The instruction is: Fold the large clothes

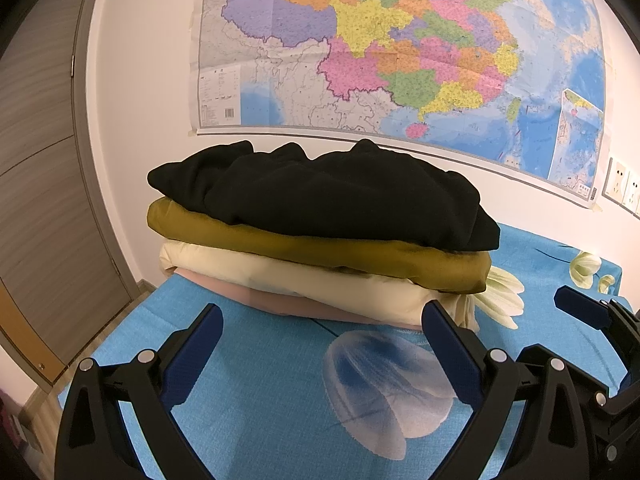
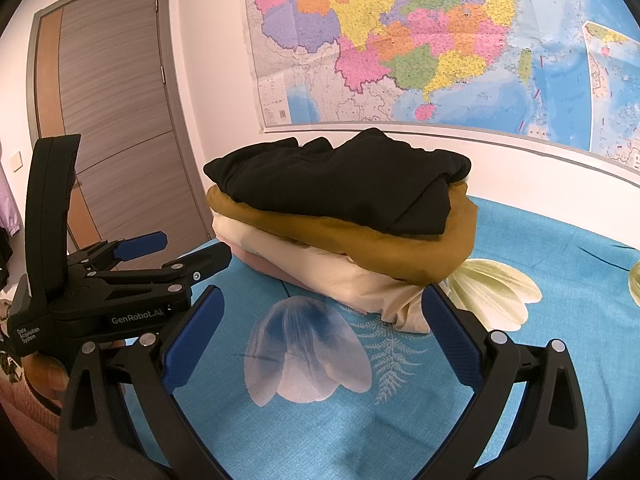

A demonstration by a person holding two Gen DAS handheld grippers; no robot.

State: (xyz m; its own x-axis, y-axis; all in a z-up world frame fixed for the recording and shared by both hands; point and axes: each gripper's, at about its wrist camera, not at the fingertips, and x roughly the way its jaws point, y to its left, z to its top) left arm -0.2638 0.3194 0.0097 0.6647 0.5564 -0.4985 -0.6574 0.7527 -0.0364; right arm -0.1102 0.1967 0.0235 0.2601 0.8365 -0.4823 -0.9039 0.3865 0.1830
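A stack of folded clothes lies on the blue bed sheet point(image 1: 260, 380) against the wall. A black garment point(image 1: 328, 196) is on top, then an olive one point(image 1: 312, 248), a cream one point(image 1: 320, 284) and a pink one point(image 1: 280, 300) at the bottom. The stack also shows in the right wrist view, black garment point(image 2: 340, 184) on top. My left gripper point(image 1: 322, 318) is open and empty, just short of the stack. My right gripper point(image 2: 322, 300) is open and empty, also just short of it. The left gripper point(image 2: 176, 254) shows at the left of the right wrist view.
A large colourful map point(image 1: 400, 48) hangs on the wall behind the stack. A grey-brown door point(image 2: 120, 120) stands to the left. Wall sockets point(image 1: 624, 188) are at the far right. The sheet has flower prints point(image 2: 492, 292). The bed's edge drops to the floor at the left.
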